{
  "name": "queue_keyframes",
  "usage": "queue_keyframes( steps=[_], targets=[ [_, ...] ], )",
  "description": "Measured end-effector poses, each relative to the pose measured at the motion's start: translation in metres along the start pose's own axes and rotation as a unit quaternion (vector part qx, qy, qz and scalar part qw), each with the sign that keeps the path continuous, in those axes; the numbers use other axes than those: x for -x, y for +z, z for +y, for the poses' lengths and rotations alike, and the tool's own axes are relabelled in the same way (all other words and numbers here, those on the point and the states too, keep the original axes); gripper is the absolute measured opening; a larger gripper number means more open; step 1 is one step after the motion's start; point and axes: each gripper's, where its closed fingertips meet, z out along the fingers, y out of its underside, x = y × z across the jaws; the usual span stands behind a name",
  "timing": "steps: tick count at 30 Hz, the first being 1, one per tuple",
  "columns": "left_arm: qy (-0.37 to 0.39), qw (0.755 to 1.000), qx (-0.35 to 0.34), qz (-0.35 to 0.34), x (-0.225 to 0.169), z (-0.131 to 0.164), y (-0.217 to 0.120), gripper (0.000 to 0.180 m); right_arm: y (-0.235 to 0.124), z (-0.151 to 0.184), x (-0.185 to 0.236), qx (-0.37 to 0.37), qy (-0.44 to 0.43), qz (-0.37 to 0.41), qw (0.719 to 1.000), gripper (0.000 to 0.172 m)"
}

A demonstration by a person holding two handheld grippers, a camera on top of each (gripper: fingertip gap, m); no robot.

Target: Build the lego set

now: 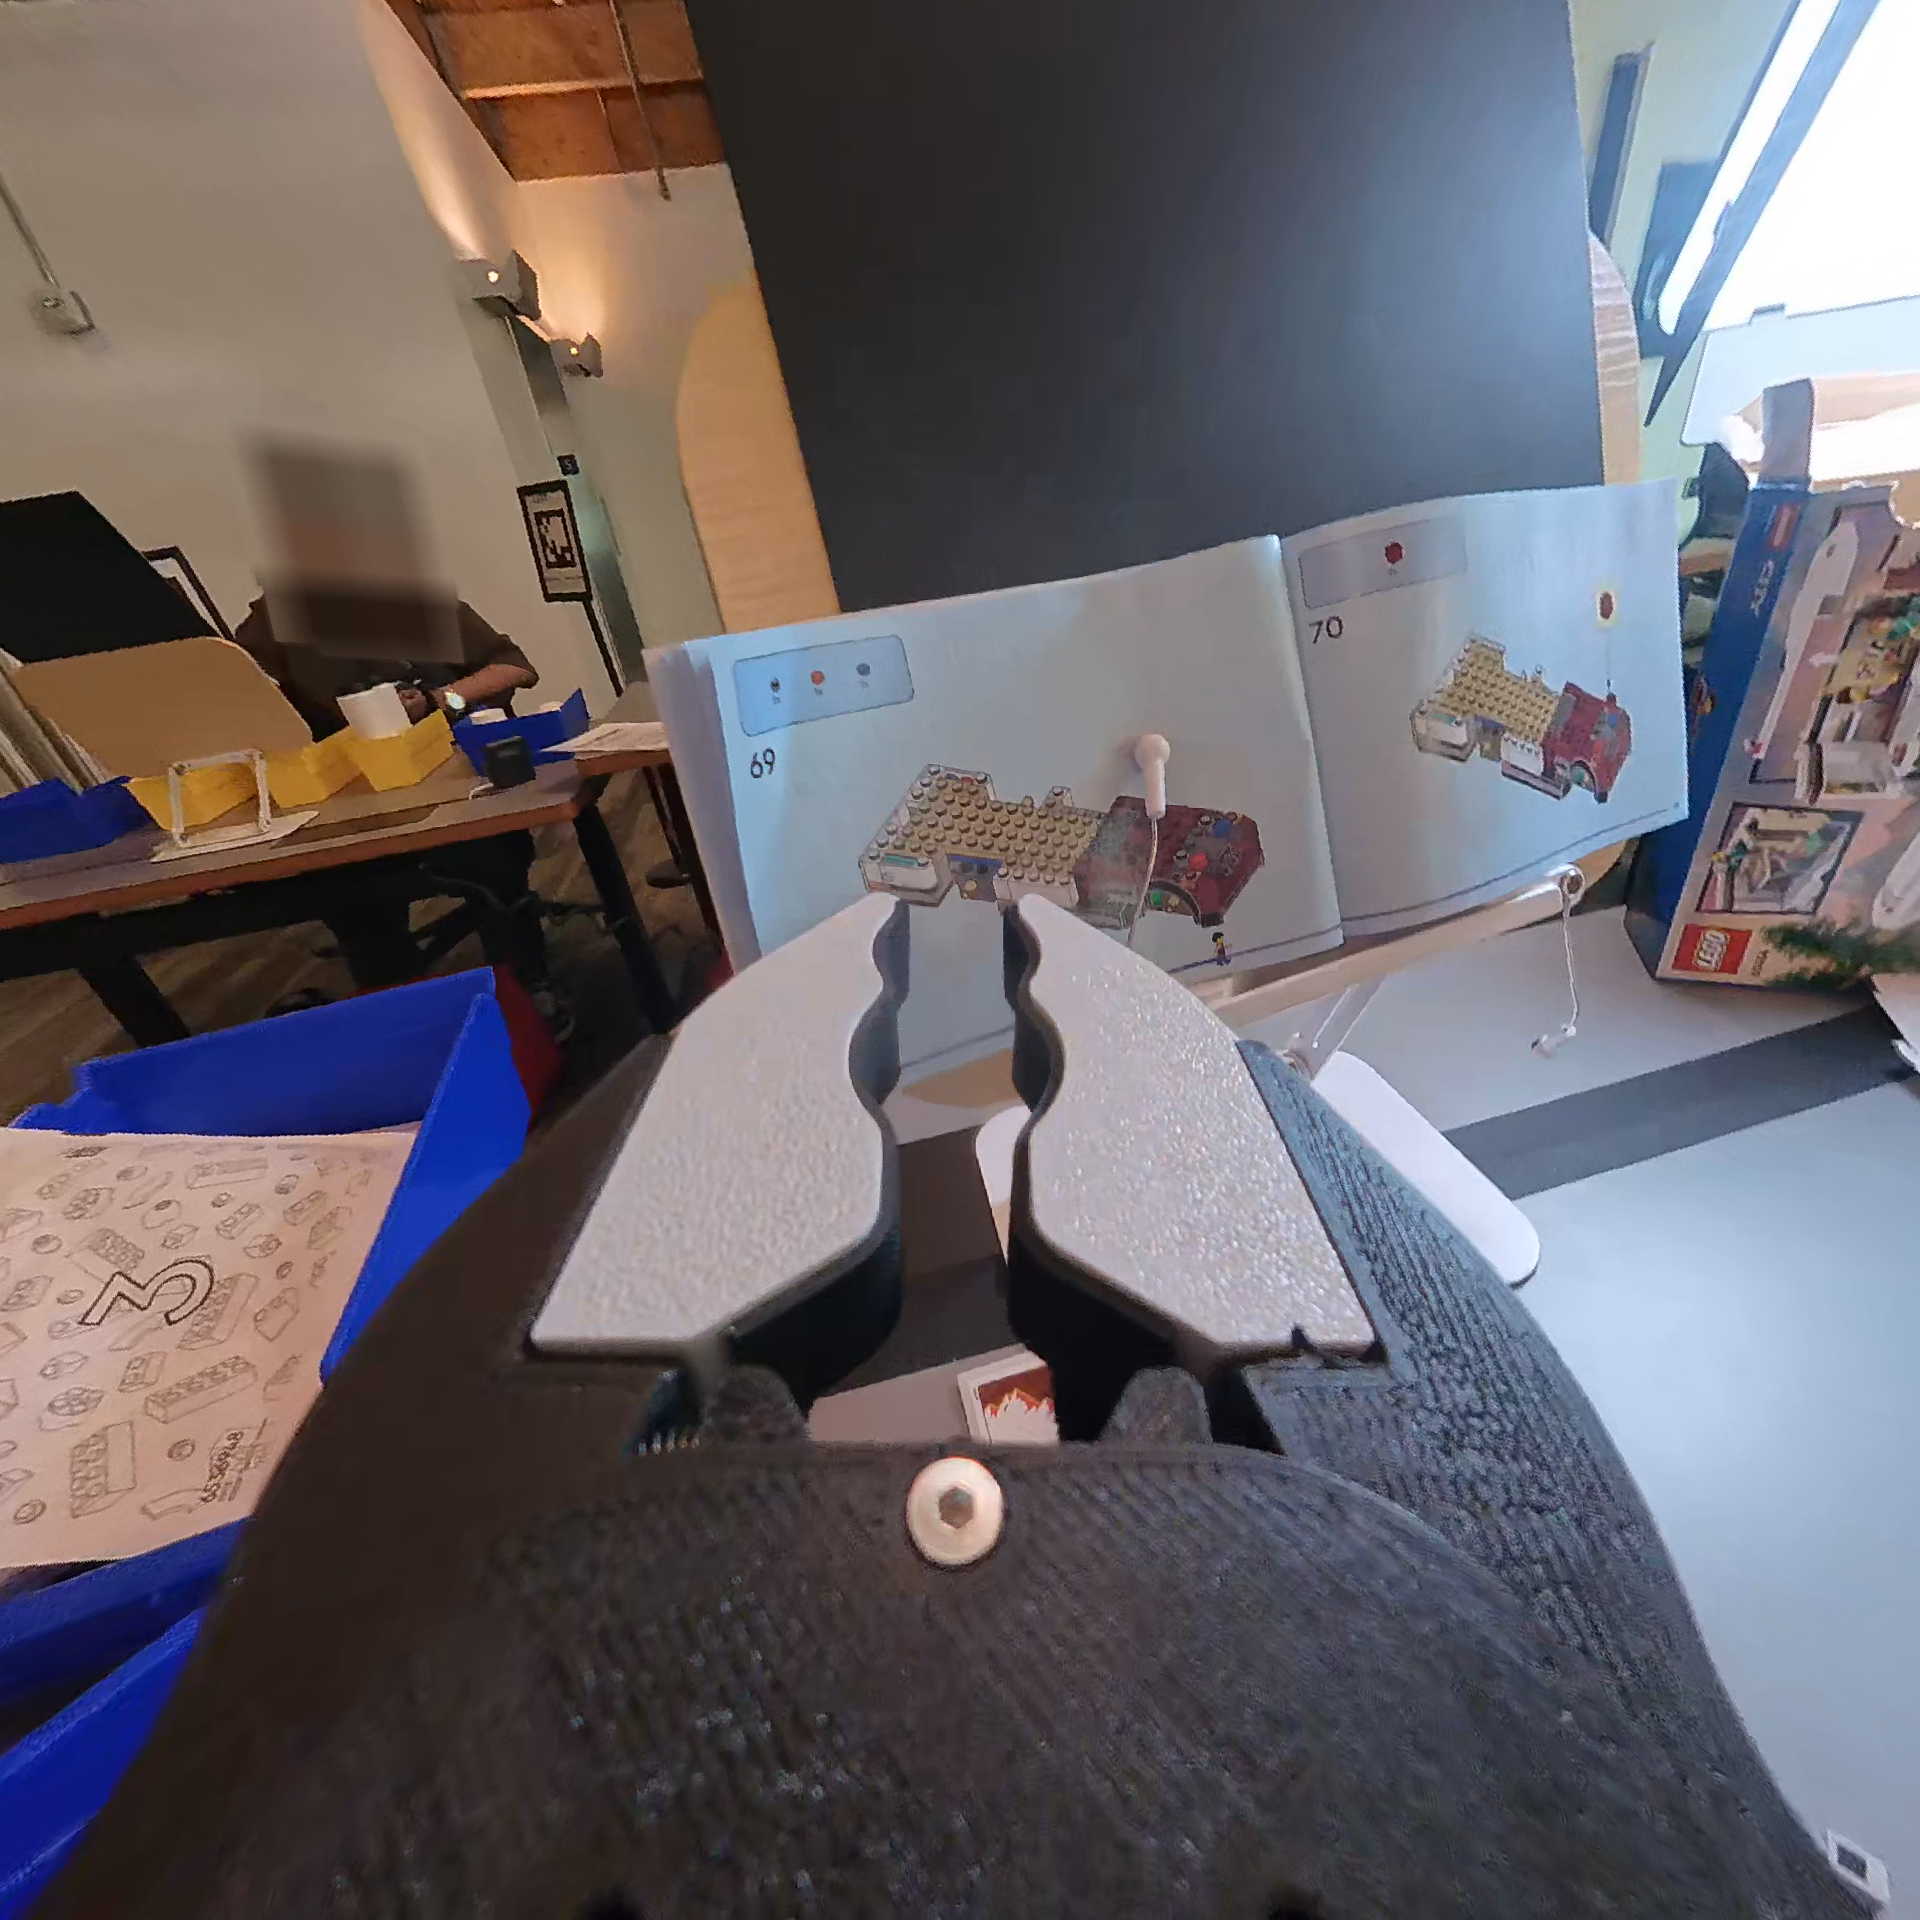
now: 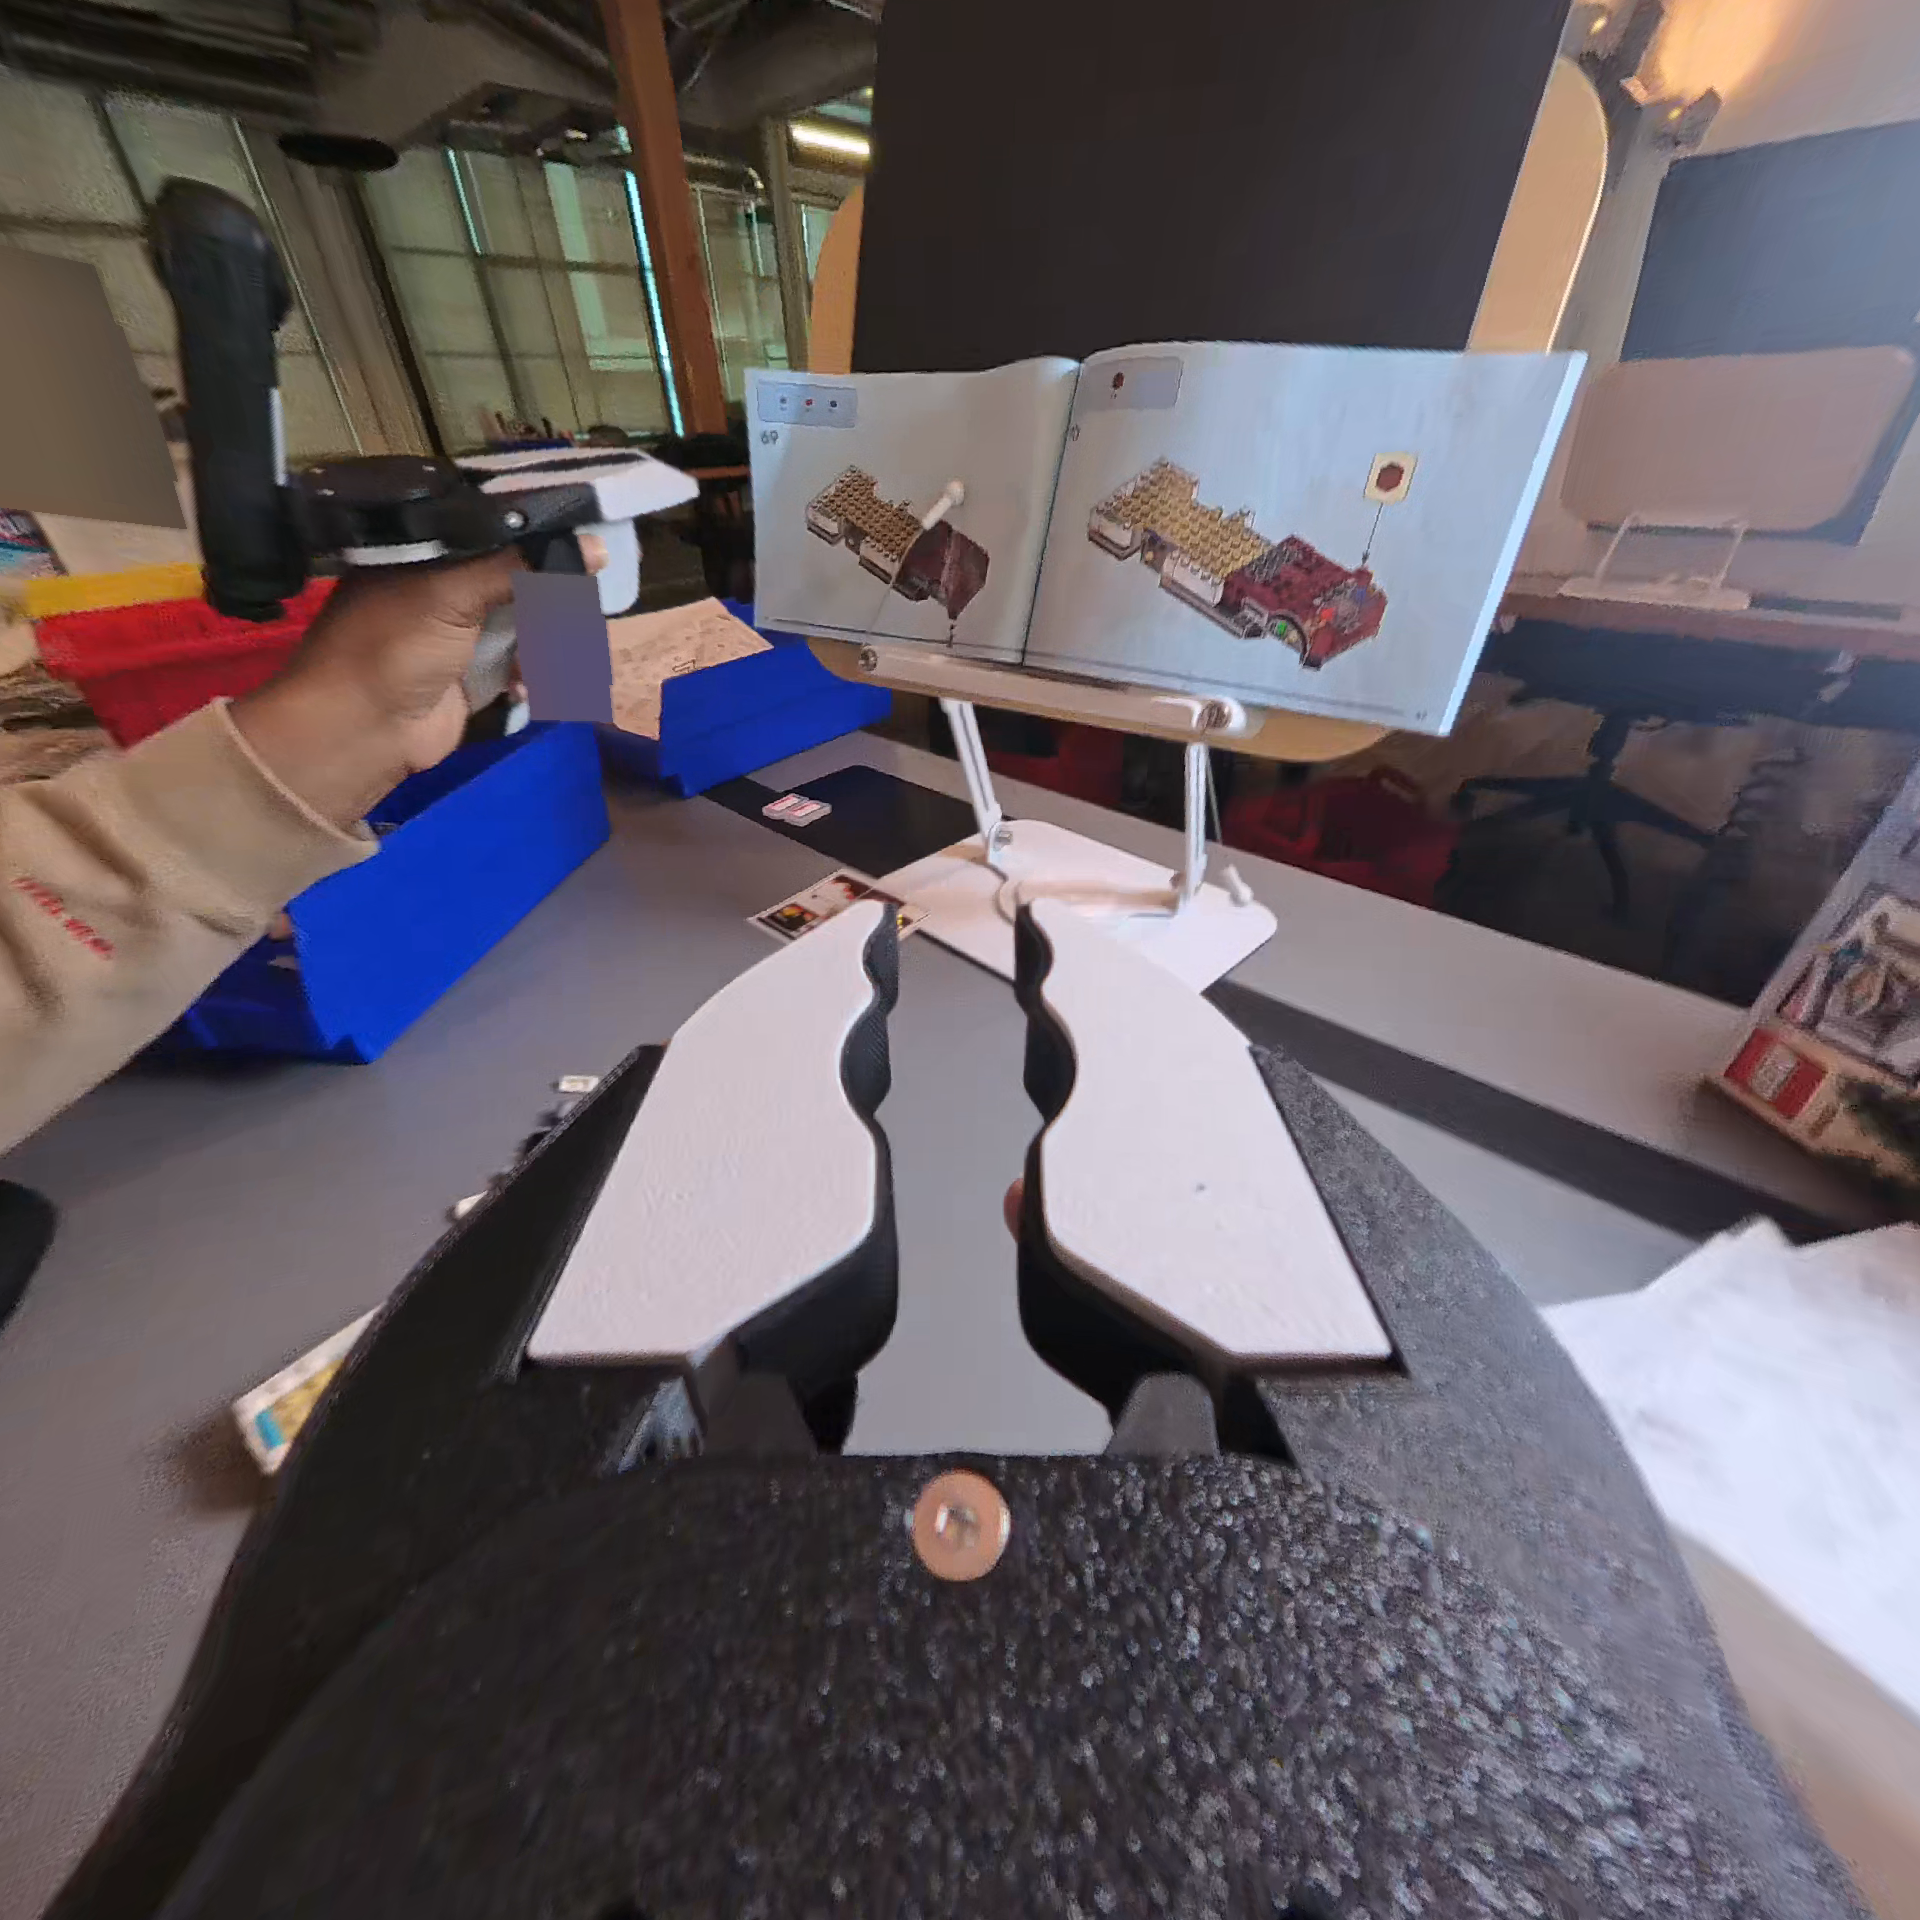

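While the left gripper (image 1: 954,914) is hovering above the table (image 1: 1714,1299), its fingers (image 1: 790,1091) are standing slightly apart with nothing between them, pointing at the open booklet (image 1: 1039,727) propped on a white stand (image 1: 1423,1164). To its left, blue bins (image 1: 312,1049) are sitting, one carrying a printed paper bag (image 1: 156,1330). A sticker sheet (image 1: 1013,1403) is lying on the table beneath the fingers. A toy box (image 1: 1808,727) is leaning to the right of the booklet.

The right gripper (image 2: 954,920) is hanging low over the table (image 2: 520,1039), its fingers (image 2: 758,1122) likewise released, a narrow gap showing only grey surface between them. Its tips are pointing toward the stand's base (image 2: 1195,914) and the sticker sheet (image 2: 800,904), both just ahead. Farther left, a hand (image 2: 384,665) is gripping the other gripper (image 2: 623,488) above the blue bins (image 2: 447,883). White paper (image 2: 1766,1403) is lying to the right.
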Motion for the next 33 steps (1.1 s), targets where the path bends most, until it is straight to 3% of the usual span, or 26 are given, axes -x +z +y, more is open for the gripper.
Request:
queue_keyframes(
  steps=[5, 10, 19, 33],
  targets=[
    [0.003, 0.999, -0.02, -0.034, 0.014, -0.021, 0.018, 0.016, -0.042, 0.037, 0.019, -0.029, 0.003, 0.03, 0.999, 0.0],
    [0.012, 0.997, -0.01, -0.071, 0.03, -0.03, 0.042, 0.0, -0.045, 0.044, 0.025, -0.045, -0.027, 0.003, 0.999, 0.0],
    [0.017, 0.994, 0.024, -0.107, 0.04, -0.012, 0.062, 0.0, -0.053, 0.039, 0.033, -0.064, -0.091, -0.013, 0.994, 0.0],
    [0.009, 0.995, 0.003, -0.098, 0.02, -0.02, 0.07, 0.0, -0.055, 0.039, 0.027, -0.069, -0.099, -0.003, 0.993, 0.001]
  ],
)
